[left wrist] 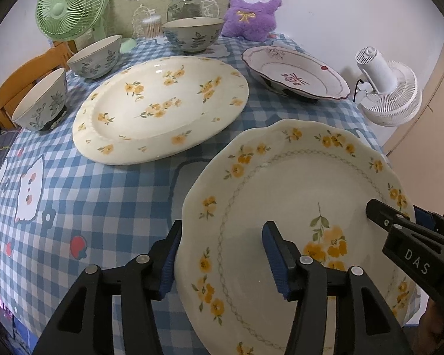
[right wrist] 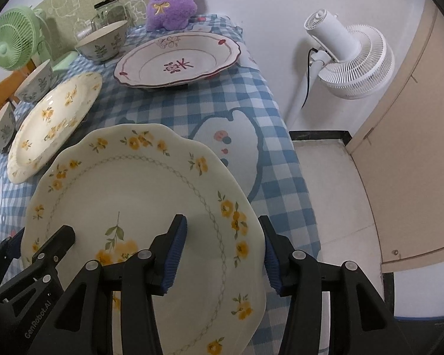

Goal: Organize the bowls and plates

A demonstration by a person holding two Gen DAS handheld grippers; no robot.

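- Nearest the cameras, a scalloped cream ceramic plate with yellow flowers [left wrist: 284, 204] lies at the near right corner of the blue checked table [left wrist: 103, 195].
- Left tongs [left wrist: 220, 259] straddle its left rim, spread, blue pads clear of it.
- Right tongs [right wrist: 223, 254] straddle the right rim likewise, released.
- Behind sits an oval cream flowered platter [left wrist: 162, 109], well apart from a red-trimmed white plate [left wrist: 296, 72].
- Three leaf-patterned grey bowls [left wrist: 94, 59] line the far left edge.
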